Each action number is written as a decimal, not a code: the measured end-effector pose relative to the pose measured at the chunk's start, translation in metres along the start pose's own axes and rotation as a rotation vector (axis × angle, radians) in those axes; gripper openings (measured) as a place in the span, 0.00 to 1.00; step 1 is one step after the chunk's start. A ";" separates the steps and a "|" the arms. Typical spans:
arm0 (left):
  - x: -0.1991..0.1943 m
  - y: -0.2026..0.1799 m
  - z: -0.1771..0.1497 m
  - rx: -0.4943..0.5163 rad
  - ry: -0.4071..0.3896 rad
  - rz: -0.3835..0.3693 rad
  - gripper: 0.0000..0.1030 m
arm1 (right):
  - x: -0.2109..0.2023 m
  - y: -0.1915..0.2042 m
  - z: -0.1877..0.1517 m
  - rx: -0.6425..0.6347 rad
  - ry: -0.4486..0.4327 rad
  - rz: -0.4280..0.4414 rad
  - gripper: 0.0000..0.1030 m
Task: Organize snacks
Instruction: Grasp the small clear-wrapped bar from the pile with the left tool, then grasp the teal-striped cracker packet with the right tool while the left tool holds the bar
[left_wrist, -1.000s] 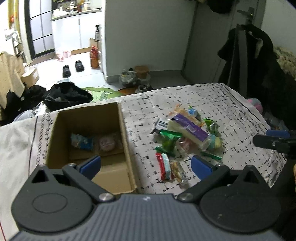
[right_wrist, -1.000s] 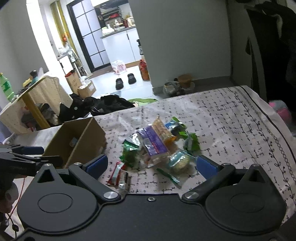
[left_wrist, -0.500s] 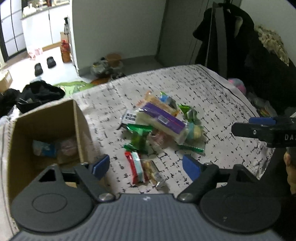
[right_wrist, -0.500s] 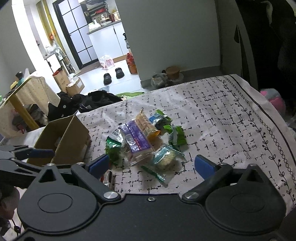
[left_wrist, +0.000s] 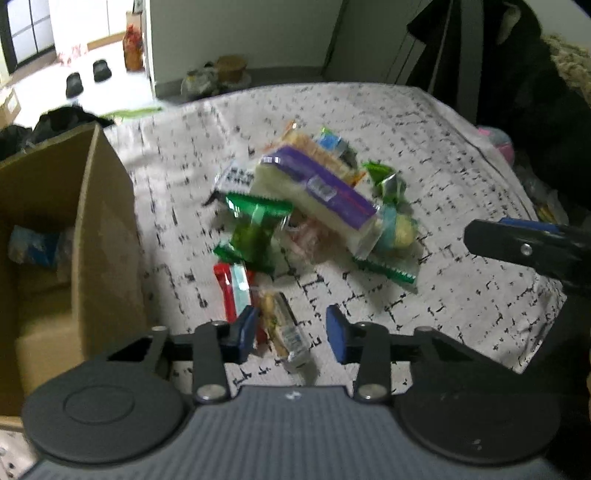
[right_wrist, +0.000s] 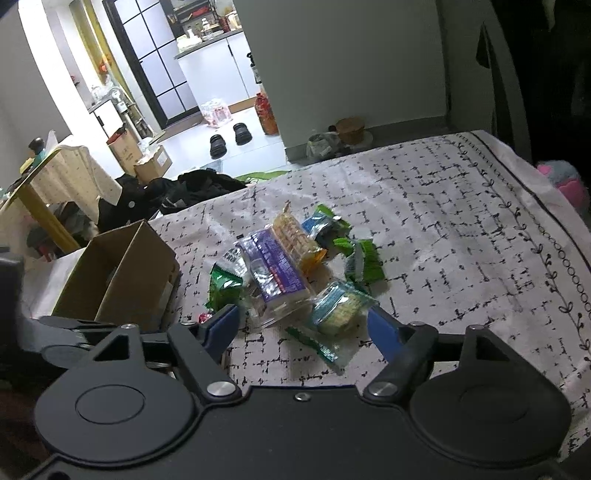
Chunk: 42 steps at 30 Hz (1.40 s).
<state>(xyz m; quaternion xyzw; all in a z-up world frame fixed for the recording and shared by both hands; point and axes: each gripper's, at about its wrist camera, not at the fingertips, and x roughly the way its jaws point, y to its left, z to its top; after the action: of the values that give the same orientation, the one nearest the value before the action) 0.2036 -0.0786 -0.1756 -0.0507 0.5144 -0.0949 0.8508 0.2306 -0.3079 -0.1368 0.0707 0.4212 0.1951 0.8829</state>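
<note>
A pile of snacks (right_wrist: 291, 273) is seen on the patterned cloth (right_wrist: 461, 236), beside the cardboard box (right_wrist: 122, 277); the left gripper (left_wrist: 291, 328) is lowered over a clear-wrapped bar (left_wrist: 282, 330), its jaws closing narrowly, pads not yet pressed on it; the right gripper (right_wrist: 303, 326) is closing too, still fairly wide, around a clear pale-cake packet (right_wrist: 338, 308), untouched.

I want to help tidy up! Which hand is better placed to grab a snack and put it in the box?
Probably the left. Its closing jaws already have a small clear-wrapped snack between them, and the cardboard box sits right beside that gripper. The right gripper hovers over the pile, farther from the box.
</note>
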 end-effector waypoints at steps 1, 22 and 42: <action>0.005 0.001 -0.001 -0.011 0.014 0.006 0.33 | 0.001 0.001 -0.002 -0.011 0.003 -0.003 0.72; 0.045 0.001 0.001 -0.067 0.060 0.048 0.18 | 0.052 -0.012 -0.015 0.029 0.075 -0.085 0.59; 0.031 0.002 0.003 -0.084 -0.009 0.040 0.17 | 0.072 -0.032 -0.025 0.041 0.116 -0.229 0.19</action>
<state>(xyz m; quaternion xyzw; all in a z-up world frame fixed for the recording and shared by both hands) 0.2199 -0.0834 -0.2013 -0.0766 0.5152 -0.0562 0.8518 0.2615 -0.3086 -0.2137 0.0287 0.4809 0.0884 0.8718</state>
